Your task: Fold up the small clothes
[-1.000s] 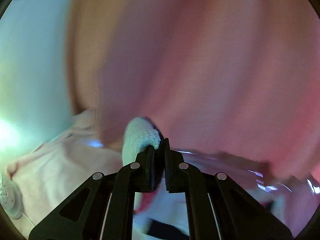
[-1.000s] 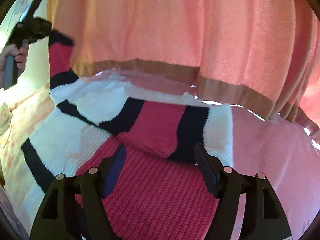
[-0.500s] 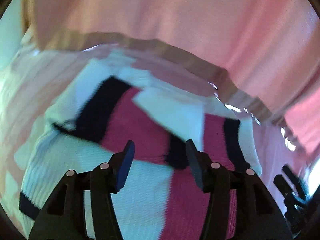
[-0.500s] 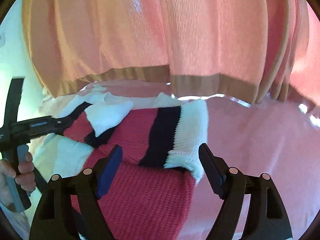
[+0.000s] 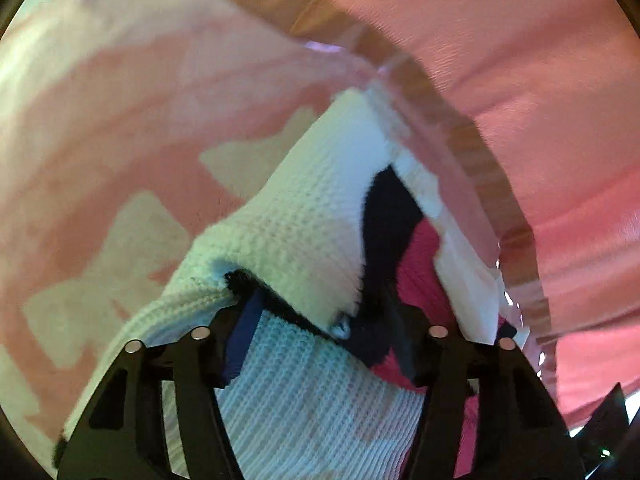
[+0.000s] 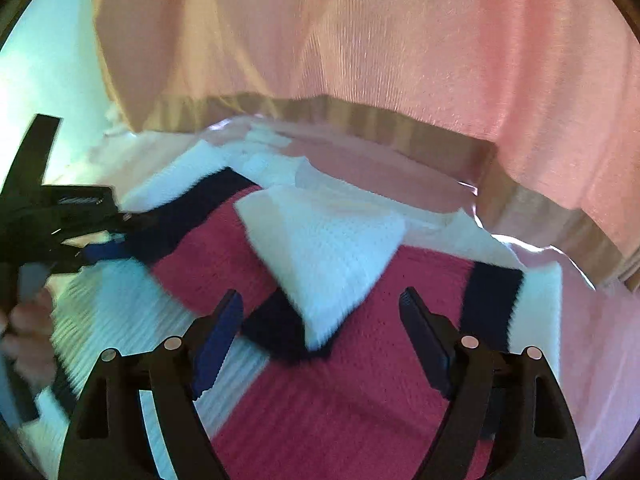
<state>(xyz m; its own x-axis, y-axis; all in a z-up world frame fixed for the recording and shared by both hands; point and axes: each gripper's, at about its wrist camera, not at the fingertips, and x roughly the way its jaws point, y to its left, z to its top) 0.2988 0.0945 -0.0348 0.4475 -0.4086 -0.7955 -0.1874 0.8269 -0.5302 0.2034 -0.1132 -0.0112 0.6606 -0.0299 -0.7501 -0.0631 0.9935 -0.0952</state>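
Note:
A small knit sweater [image 6: 320, 392] in crimson, white and black stripes lies on a pink-and-cream patterned surface [image 5: 120, 128]. One sleeve [image 6: 324, 256] is folded across its body. My left gripper [image 5: 320, 320] is open, its jaws straddling a raised white-and-black fold of the sweater [image 5: 296, 240] at its left edge. It also shows in the right wrist view [image 6: 100, 240], at the sweater's left side. My right gripper [image 6: 320, 320] is open and empty, hovering over the sweater's crimson middle.
A pink curtain [image 6: 400, 40] with a tan hem [image 6: 360, 116] hangs along the far side of the surface. It also fills the upper right of the left wrist view [image 5: 520, 80]. A pale wall [image 6: 44, 64] stands at the left.
My left gripper let go of the sleeve, which now lies folded across the body, opened, and moved down to the sweater's left edge. My right gripper stayed open over the middle.

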